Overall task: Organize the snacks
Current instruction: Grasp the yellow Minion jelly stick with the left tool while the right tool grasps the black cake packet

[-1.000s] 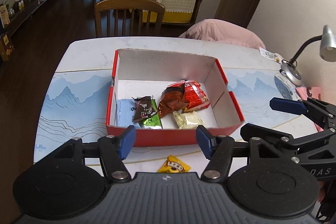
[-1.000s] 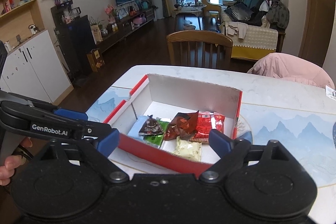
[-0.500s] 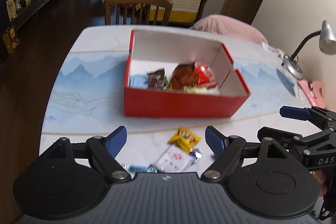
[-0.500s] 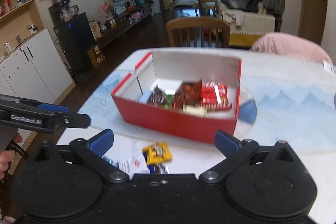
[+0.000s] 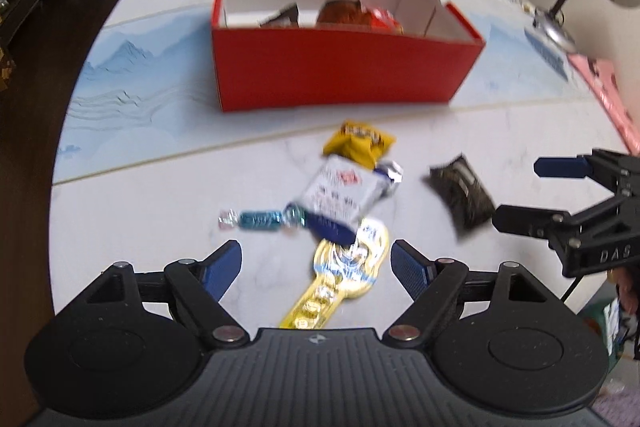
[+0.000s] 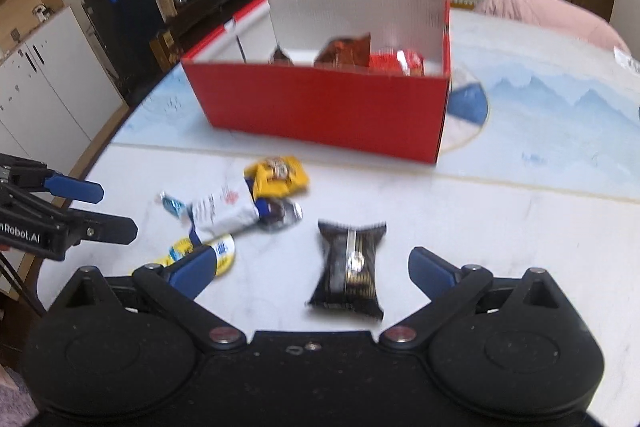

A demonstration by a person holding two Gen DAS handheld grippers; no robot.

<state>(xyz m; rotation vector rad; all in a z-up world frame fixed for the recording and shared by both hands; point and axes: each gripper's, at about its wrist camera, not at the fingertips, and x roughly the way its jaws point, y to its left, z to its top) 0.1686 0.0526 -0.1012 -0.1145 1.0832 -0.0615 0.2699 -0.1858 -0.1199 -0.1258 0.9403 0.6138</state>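
Both claws, left claw (image 5: 316,269) and right claw (image 6: 308,275), tilt downward, gaping, empty.

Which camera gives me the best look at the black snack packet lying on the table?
The right wrist view: the black snack packet lies close and central, between the open fingers of the right gripper, its silver stripe showing. The left wrist view shows it smaller, off to the right and blurrier.
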